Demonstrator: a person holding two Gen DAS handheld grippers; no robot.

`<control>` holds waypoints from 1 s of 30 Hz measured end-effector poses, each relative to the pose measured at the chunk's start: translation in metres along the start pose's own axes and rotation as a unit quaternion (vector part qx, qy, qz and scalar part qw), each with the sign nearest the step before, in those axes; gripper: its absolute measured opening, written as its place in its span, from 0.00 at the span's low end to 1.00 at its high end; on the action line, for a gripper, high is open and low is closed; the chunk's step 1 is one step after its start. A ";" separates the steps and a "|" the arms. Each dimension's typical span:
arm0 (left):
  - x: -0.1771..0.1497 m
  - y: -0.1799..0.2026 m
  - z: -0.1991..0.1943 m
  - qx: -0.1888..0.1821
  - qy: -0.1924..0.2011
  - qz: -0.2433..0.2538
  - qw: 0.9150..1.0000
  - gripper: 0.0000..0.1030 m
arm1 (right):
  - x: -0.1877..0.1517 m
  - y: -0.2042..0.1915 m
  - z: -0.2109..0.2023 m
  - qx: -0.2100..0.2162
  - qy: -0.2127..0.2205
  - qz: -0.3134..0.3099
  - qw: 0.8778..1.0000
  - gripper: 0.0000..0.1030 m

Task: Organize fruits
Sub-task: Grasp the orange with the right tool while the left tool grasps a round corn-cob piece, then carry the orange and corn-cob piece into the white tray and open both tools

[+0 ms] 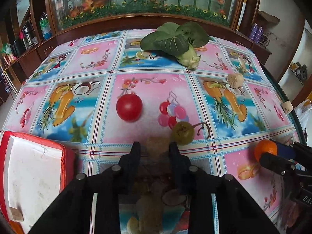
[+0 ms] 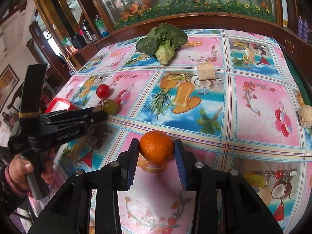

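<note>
An orange [image 2: 156,146] sits between the pads of my right gripper [image 2: 157,150], which is shut on it; it also shows in the left wrist view [image 1: 265,151]. My left gripper [image 1: 155,148] is open and empty, just short of a green fruit with a stem [image 1: 183,133], which also shows in the right wrist view [image 2: 110,106]. A red tomato [image 1: 129,107] lies beyond, to the left. A red tray with a white inside [image 1: 33,171] sits at the near left.
A leafy green vegetable [image 1: 175,41] lies at the table's far side. Pale cork-like chunks [image 1: 235,80] [image 1: 286,105] lie on the right; one block [image 2: 206,71] shows mid-table. A wooden cabinet with glass [image 1: 136,2] stands behind. The table edge [image 1: 290,105] runs right.
</note>
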State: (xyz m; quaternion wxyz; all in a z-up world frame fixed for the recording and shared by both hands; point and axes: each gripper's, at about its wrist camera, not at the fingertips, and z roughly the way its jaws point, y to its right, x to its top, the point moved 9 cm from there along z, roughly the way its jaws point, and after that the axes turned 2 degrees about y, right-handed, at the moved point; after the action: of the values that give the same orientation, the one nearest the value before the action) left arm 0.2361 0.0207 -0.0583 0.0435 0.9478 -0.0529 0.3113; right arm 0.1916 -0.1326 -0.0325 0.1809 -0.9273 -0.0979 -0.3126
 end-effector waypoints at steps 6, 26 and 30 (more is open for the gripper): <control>-0.010 0.008 -0.012 -0.022 -0.002 -0.016 1.000 0.27 | -0.005 -0.006 -0.004 -0.017 0.003 -0.022 1.000 0.35; -0.117 0.032 -0.099 -0.060 -0.029 -0.050 0.997 0.27 | -0.087 -0.047 -0.066 -0.044 -0.006 -0.028 0.999 0.35; -0.121 0.023 -0.116 -0.062 -0.022 -0.055 0.996 0.27 | -0.096 -0.064 -0.073 -0.041 -0.004 -0.023 0.999 0.35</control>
State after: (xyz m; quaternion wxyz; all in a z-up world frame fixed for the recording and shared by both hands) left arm 0.0686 0.0203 -0.0363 0.1181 0.9513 -0.0211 0.2840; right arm 0.0577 -0.1092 -0.0199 0.1348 -0.9329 -0.1065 -0.3165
